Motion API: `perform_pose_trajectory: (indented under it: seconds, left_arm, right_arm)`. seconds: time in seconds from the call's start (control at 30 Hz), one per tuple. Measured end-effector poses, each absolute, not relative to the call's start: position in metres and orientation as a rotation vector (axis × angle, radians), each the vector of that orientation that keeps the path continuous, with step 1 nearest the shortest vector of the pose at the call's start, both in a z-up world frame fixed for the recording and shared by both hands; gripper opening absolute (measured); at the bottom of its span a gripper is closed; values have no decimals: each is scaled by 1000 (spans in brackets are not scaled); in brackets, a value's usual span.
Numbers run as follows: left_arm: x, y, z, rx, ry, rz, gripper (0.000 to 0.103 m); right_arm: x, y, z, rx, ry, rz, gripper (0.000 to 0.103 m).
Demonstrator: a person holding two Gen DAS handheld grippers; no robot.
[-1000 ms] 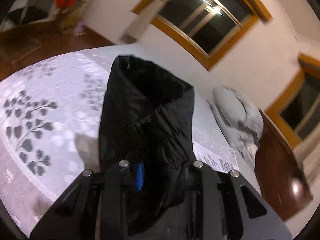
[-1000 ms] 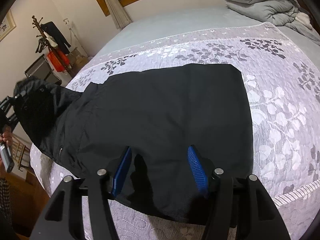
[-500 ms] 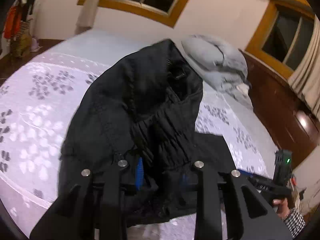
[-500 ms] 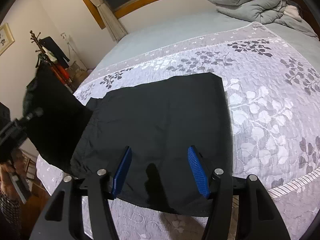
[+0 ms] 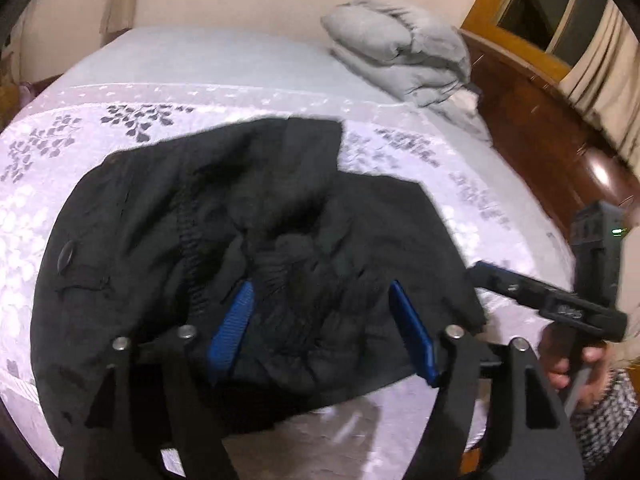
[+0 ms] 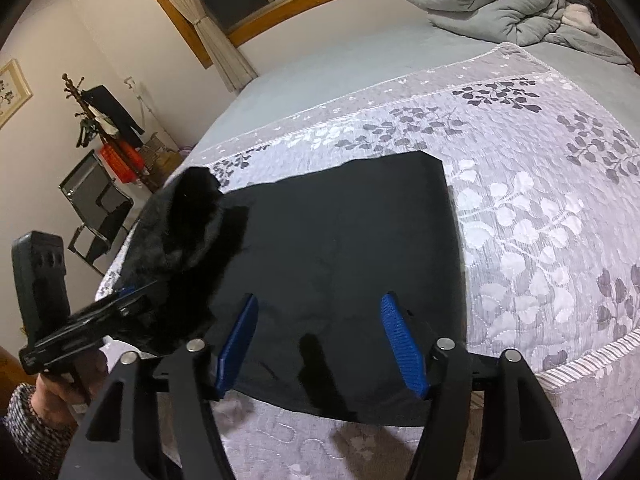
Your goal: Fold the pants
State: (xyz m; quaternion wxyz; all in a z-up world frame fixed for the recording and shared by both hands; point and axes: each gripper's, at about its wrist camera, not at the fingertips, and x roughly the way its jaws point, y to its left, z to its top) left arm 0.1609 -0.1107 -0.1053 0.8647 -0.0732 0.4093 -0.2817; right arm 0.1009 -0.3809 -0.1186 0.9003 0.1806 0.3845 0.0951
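The black pants [image 6: 352, 240] lie folded on the white floral bedspread [image 6: 540, 208], one end bunched and turned over onto the rest [image 5: 224, 216]. My left gripper [image 5: 320, 320] is open, its blue pads [image 5: 232, 324] spread just above the bunched waistband, which drapes loose between them. It also shows in the right wrist view [image 6: 132, 300] at the pants' left edge, partly hidden by raised cloth. My right gripper [image 6: 320, 344] is open and empty over the near edge of the flat part; it also shows in the left wrist view [image 5: 548, 304].
A grey folded duvet [image 5: 400, 52] lies at the head of the bed. A dark wooden bed frame [image 5: 540, 132] runs along the far side. A coat stand [image 6: 100, 120] and a chair [image 6: 96, 208] stand beyond the bed's left side.
My left gripper carried the pants' end over onto the flat part, then opened and let go. My right gripper stayed open, drawing back slightly.
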Motion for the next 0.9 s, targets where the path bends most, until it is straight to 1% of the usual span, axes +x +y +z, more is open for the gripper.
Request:
perform_pose_trajectory:
  seconds: [0.1, 0.13, 0.23, 0.33, 0.37, 0.57, 0.63, 0.73, 0.83, 0.9]
  left_arm:
    - [151, -92, -88, -194, 814, -601, 78]
    - [147, -79, -80, -224, 784, -599, 79]
    - [135, -38, -61, -315, 689, -554, 87]
    - [134, -7, -61, -278, 675, -428, 88]
    - [135, 4, -66, -261, 681, -382, 88]
    - [140, 41, -90, -286, 718, -275, 88]
    - [142, 47, -97, -289, 731, -260, 88]
    - [141, 53, -105, -296, 748, -259, 88]
    - [141, 58, -112, -307, 763, -264, 88]
    - [143, 62, -115, -313, 765, -261, 88]
  right_arm:
    - [105, -375, -113, 399, 792, 236, 71]
    - [107, -372, -111, 401, 793, 251, 73]
    - [114, -359, -106, 418, 799, 312, 79]
    - [117, -342, -98, 438, 759, 355, 80]
    - [117, -329, -92, 406, 737, 403, 80]
    - [123, -252, -79, 175, 770, 530, 79]
    - [124, -231, -80, 96, 770, 531, 76]
    - [124, -209, -82, -26, 761, 522, 62]
    - [126, -201, -87, -58, 778, 523, 61]
    - [133, -199, -93, -71, 812, 520, 48]
